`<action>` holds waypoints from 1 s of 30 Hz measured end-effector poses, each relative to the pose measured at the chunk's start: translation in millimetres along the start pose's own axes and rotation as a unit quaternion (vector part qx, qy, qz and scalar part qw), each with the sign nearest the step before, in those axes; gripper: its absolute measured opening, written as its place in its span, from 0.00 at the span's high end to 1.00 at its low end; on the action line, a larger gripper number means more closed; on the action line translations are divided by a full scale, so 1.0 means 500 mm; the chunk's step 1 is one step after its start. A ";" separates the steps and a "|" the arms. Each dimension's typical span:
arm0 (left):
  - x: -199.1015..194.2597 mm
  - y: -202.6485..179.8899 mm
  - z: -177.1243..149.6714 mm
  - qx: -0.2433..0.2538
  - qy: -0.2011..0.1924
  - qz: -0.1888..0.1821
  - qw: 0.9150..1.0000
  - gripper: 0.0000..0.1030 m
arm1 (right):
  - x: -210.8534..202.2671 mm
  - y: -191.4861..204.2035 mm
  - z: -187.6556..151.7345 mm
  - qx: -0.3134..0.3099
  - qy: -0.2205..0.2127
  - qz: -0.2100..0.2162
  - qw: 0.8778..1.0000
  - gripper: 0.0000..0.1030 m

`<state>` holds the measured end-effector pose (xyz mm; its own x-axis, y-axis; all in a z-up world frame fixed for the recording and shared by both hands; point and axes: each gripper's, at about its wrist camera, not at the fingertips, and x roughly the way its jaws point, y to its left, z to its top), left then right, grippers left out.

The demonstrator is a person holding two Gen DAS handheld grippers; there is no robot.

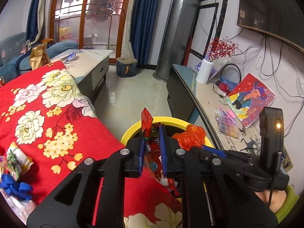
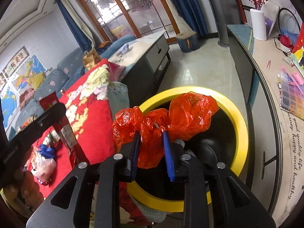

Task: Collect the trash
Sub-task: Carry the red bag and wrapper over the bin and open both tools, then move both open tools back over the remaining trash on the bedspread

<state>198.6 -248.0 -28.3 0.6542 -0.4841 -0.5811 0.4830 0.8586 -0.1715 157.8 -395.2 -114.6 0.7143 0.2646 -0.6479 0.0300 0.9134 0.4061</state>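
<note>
Your left gripper [image 1: 153, 142] is clamped on a crinkly red foil snack wrapper [image 1: 147, 122], and your right gripper [image 2: 152, 142] pinches a crumpled orange-red plastic bag [image 2: 167, 117]. You've got both hanging right over the round yellow-rimmed black bin [image 2: 240, 129], presumably so they drop straight in. More wrappers sit on the red floral cloth [image 1: 57, 102].
</note>
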 end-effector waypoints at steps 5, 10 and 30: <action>0.015 0.013 -0.006 -0.012 0.019 0.000 1.000 0.53 | 0.000 -0.014 -0.004 0.008 -0.002 -0.022 1.000 0.54; 0.005 0.029 -0.015 -0.029 0.024 0.004 0.999 0.30 | -0.013 -0.018 -0.001 0.011 -0.019 -0.032 0.999 0.54; -0.125 0.108 -0.011 -0.067 -0.023 0.042 0.997 0.15 | -0.064 0.076 0.017 -0.028 -0.068 -0.016 0.997 0.40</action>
<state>180.7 -170.3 -5.3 0.7165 -0.4132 -0.5620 0.3446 0.9102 -0.2299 142.0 -371.6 -73.1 0.8013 0.1950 -0.5655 0.0174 0.9374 0.3479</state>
